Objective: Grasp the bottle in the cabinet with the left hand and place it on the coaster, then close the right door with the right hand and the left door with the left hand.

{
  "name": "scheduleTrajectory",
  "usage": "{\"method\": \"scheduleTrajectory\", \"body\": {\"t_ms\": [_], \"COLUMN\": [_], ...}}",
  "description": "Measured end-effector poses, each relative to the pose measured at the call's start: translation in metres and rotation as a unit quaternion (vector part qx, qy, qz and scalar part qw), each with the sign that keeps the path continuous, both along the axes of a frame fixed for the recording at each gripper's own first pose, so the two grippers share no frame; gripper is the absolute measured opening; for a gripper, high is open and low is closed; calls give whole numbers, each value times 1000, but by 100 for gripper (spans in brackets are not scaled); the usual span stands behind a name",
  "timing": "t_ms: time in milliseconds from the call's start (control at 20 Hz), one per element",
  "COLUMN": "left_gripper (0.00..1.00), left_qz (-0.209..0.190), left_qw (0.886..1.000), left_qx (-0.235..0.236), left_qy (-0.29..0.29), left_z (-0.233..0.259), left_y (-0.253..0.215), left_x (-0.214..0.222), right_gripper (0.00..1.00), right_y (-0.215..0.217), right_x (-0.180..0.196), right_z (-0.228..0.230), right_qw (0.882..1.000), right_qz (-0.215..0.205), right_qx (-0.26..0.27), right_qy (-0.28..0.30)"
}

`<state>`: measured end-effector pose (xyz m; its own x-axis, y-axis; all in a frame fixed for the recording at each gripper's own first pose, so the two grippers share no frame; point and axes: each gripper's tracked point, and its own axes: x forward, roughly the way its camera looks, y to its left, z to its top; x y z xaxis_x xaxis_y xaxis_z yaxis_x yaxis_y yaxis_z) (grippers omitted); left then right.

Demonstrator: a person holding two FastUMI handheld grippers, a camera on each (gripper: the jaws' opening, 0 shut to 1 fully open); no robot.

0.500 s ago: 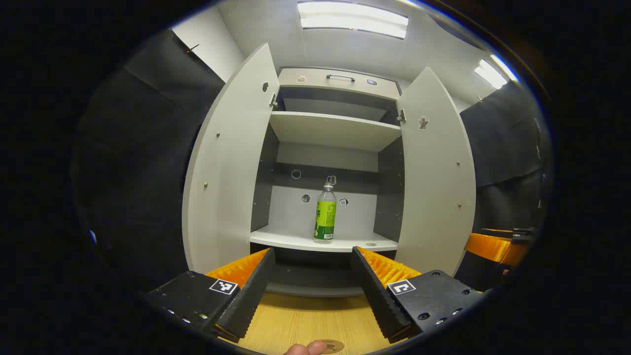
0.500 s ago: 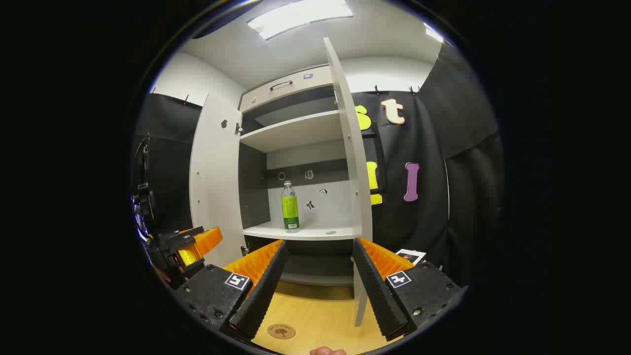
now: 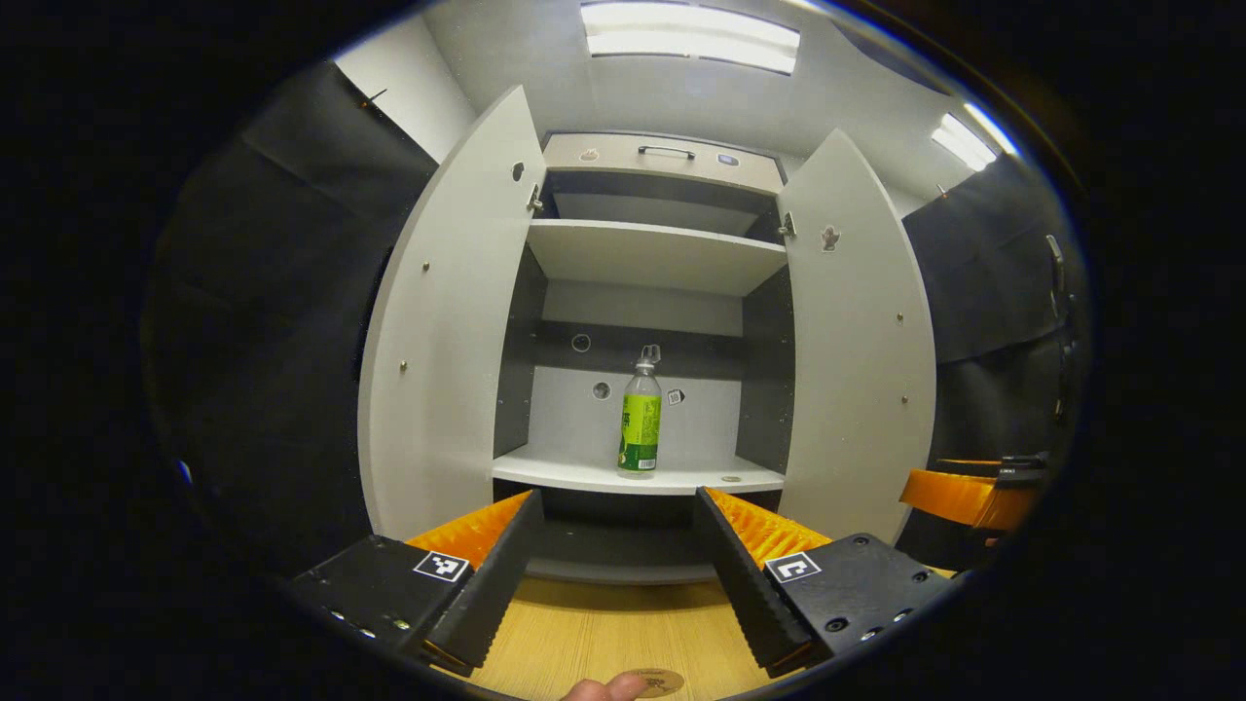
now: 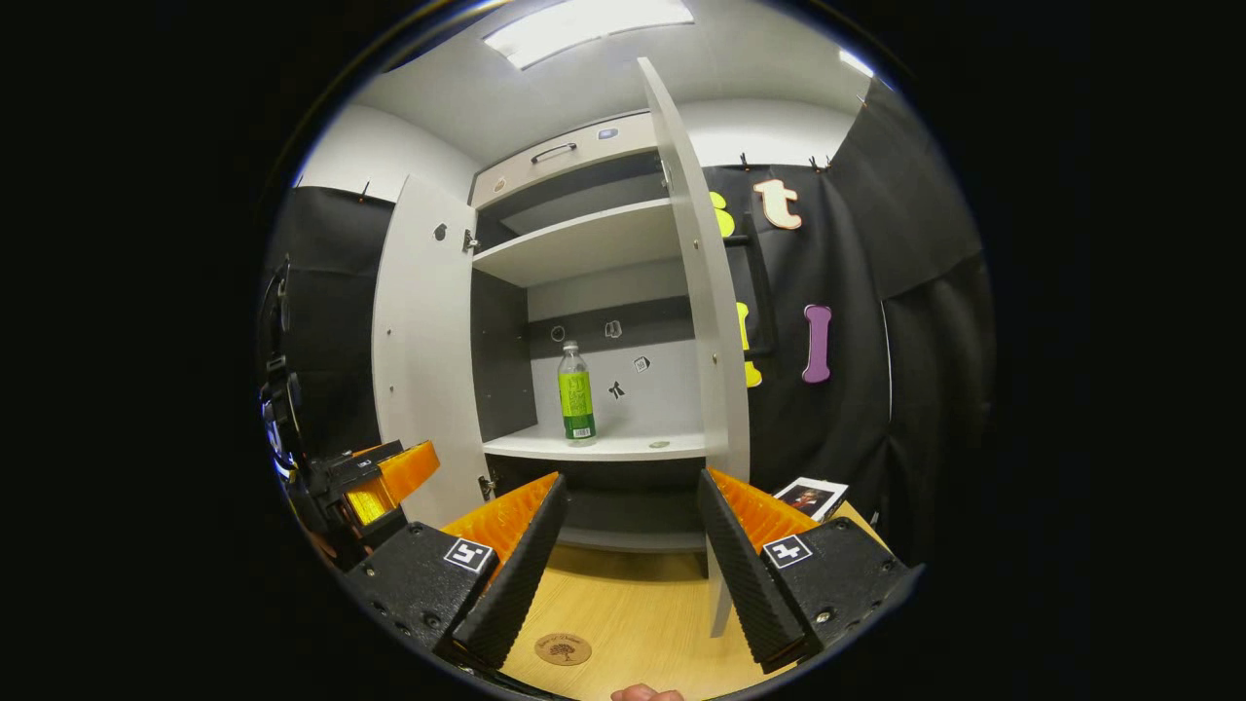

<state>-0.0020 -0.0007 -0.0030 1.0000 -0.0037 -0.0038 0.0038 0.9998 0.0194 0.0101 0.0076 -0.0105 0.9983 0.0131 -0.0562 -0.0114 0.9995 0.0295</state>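
Cabinet [image 3: 652, 255] holds bottle [image 3: 640, 425]; coaster [image 4: 563, 648] (right gripper view); both fingers spread, empty.

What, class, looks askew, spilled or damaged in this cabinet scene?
Nothing stands out. The bottle stands upright on the cabinet's lower shelf, both doors hang open, and the coaster lies flat on the wooden table. Both grippers are open.
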Motion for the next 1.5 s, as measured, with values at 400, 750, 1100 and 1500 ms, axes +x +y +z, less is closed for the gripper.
{"method": "scheduleTrajectory", "body": {"t_ms": [400, 750, 1100, 1500], "left_gripper": [94, 94, 94, 95], "left_qz": [-4, -7, -6, -37], "left_qw": [1000, 1000, 1000, 999], "left_qx": [0, 1, 3, -23], "left_qy": [7, 6, 7, 3], "left_z": [-3, -4, -5, 4], "left_y": [-5, -6, -6, -15], "left_x": [1, 2, 2, 34], "right_gripper": [83, 83, 83, 83], "right_y": [5, 1, 3, 7], "right_x": [-2, -2, -2, 0], "right_z": [2, 3, 2, 3], "right_qw": [1000, 1000, 1000, 1000], "right_qz": [1, -7, -7, -2], "right_qx": [-7, -5, -5, -11], "right_qy": [3, 4, 3, 1]}}
